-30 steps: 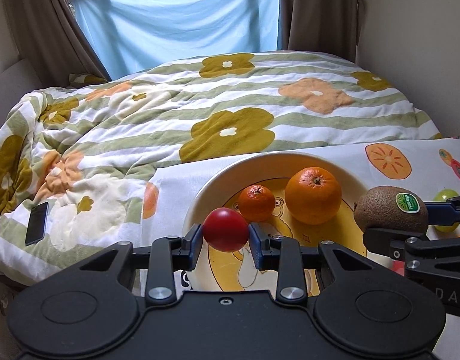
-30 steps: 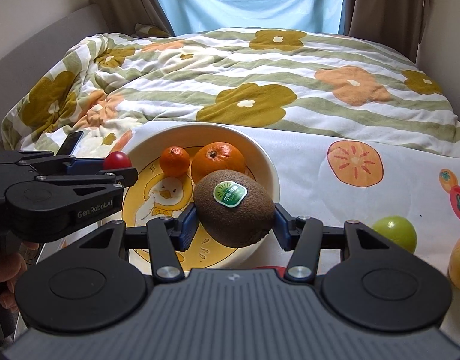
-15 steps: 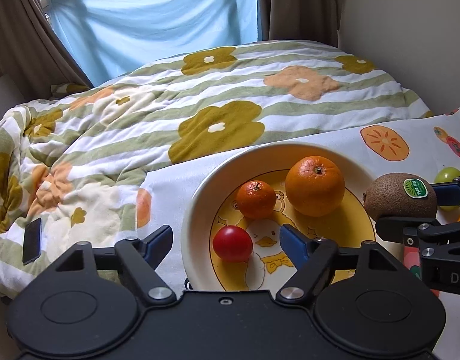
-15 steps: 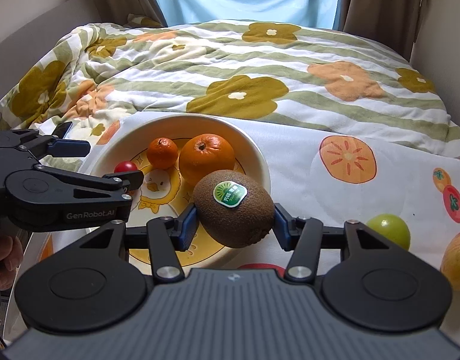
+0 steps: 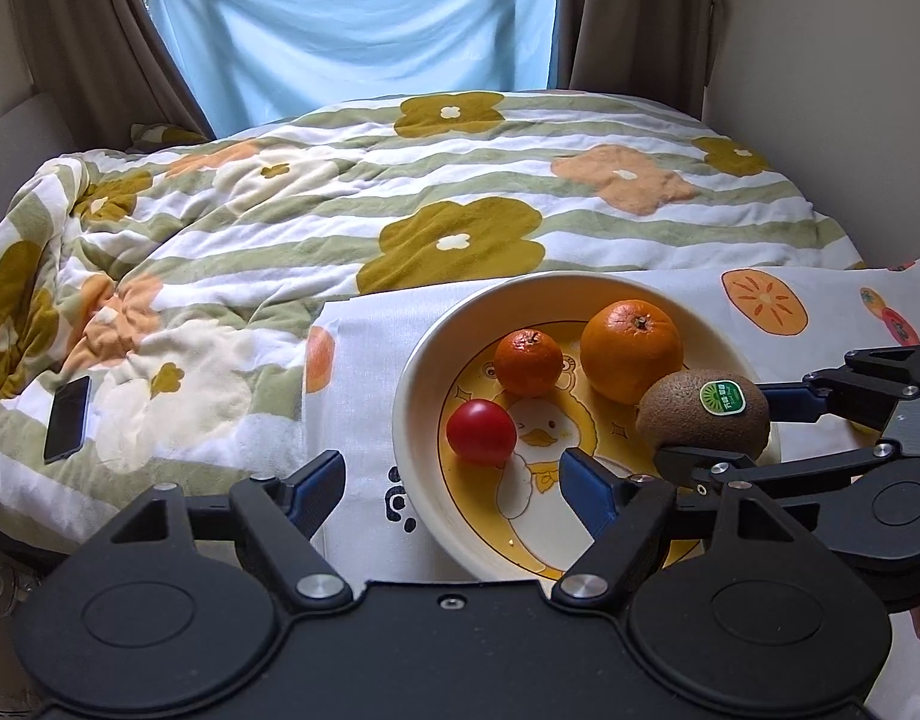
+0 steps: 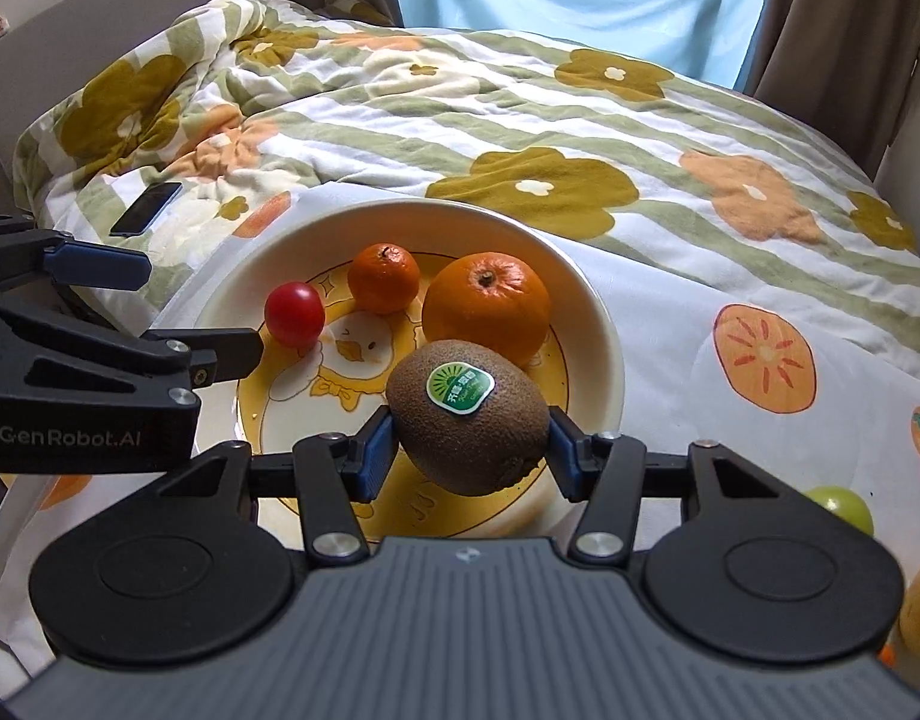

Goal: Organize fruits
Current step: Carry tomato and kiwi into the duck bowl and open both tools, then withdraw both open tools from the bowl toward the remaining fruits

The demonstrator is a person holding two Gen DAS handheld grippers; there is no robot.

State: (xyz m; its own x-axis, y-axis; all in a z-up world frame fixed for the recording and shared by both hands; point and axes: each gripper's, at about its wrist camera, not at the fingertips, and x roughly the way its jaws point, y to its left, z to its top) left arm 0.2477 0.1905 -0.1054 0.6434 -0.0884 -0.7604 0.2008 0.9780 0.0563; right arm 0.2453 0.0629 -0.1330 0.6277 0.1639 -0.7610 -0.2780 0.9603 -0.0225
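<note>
Since earlier frame, my left gripper (image 5: 454, 483) pulls back from bowl (image 5: 427, 354), jaws spread, empty. Big orange (image 6: 487, 307), mandarin (image 6: 383, 277), red tomato (image 5: 481, 431) sit inside bowl. My right gripper (image 6: 469, 444) clamps kiwi (image 6: 469, 417) over bowl's near rim. Green fruit (image 6: 844, 507) on cloth at right.

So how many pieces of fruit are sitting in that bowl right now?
3 in the bowl: a red tomato on its left side, a small mandarin behind, a big orange to the right. The kiwi is clamped in the right gripper above the bowl.
</note>
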